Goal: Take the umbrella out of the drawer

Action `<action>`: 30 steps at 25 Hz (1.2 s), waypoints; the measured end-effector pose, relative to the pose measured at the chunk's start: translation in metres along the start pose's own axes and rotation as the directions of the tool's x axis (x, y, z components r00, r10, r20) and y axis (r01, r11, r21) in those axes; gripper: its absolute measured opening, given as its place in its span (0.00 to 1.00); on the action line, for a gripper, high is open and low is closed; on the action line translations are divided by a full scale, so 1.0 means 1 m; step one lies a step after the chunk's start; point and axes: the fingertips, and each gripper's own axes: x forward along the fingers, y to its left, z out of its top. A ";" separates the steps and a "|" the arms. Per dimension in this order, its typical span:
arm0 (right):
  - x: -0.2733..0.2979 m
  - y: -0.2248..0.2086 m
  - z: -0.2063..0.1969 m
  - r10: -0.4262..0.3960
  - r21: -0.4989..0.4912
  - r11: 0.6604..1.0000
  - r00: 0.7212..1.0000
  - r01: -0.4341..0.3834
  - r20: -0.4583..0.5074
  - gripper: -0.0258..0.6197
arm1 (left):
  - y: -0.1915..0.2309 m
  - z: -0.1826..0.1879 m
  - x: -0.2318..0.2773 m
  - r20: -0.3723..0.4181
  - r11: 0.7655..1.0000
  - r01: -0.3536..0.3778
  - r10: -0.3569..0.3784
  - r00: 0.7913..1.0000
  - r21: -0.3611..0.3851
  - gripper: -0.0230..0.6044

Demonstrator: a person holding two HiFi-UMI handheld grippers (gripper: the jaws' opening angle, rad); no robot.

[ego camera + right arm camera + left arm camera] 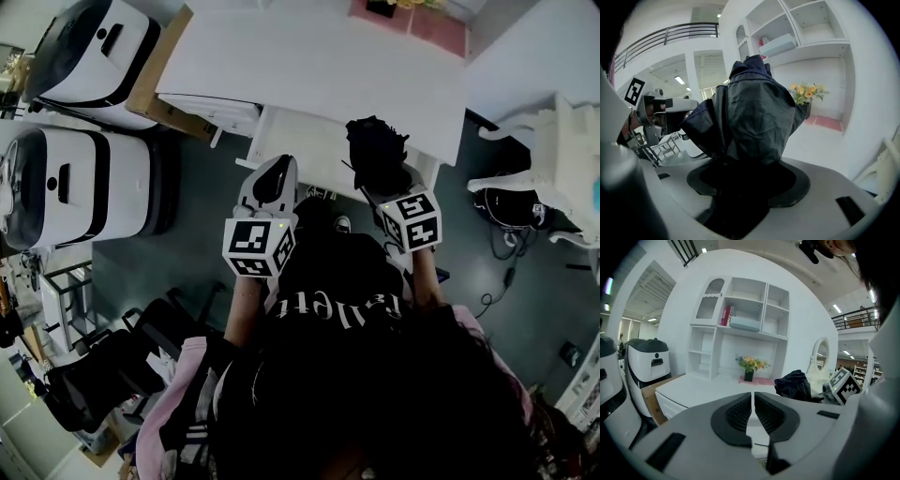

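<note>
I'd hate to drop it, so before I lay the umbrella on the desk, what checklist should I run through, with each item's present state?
1. Right hand-held gripper shut on the umbrella: ok.
2. Umbrella up out of the drawer: ok, it seems.
3. Left hand-held gripper empty, jaws together: ok.
4. Bare space on the desk top: ok.
5. Umbrella fabric strapped tight: not ok, it hangs loose.
6. Drawer pushed shut: not ok, it looks open.

The head camera looks steeply down on the table (pixel 309 84). Cameras riding close behind the left tongs (pixel 753 397) and right tongs (pixel 740 166) face the shelves (pixel 745 310); all share that table.
</note>
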 end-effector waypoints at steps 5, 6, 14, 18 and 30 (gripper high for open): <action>-0.022 0.004 -0.014 -0.003 0.010 1.000 1.000 0.002 0.019 0.47 | -0.029 -0.004 -0.010 0.006 1.000 0.024 -0.024 1.000 0.010 0.09; -0.024 0.005 -0.014 -0.002 0.012 1.000 1.000 0.002 0.024 0.47 | -0.031 -0.004 -0.011 0.006 1.000 0.025 -0.025 1.000 0.013 0.08; -0.042 0.012 -0.016 -0.001 0.015 1.000 0.999 0.000 0.050 0.47 | -0.047 -0.009 -0.031 -0.012 1.000 0.014 -0.014 1.000 0.022 0.09; -0.040 0.016 -0.012 0.004 0.031 0.999 0.997 -0.006 0.071 0.47 | -0.041 -0.012 -0.037 -0.017 1.000 -0.001 0.002 1.000 0.025 0.08; -0.015 0.084 -0.002 0.010 0.107 0.994 0.995 -0.020 0.096 0.47 | 0.001 -0.027 -0.091 -0.044 0.999 0.015 -0.013 0.999 0.032 0.08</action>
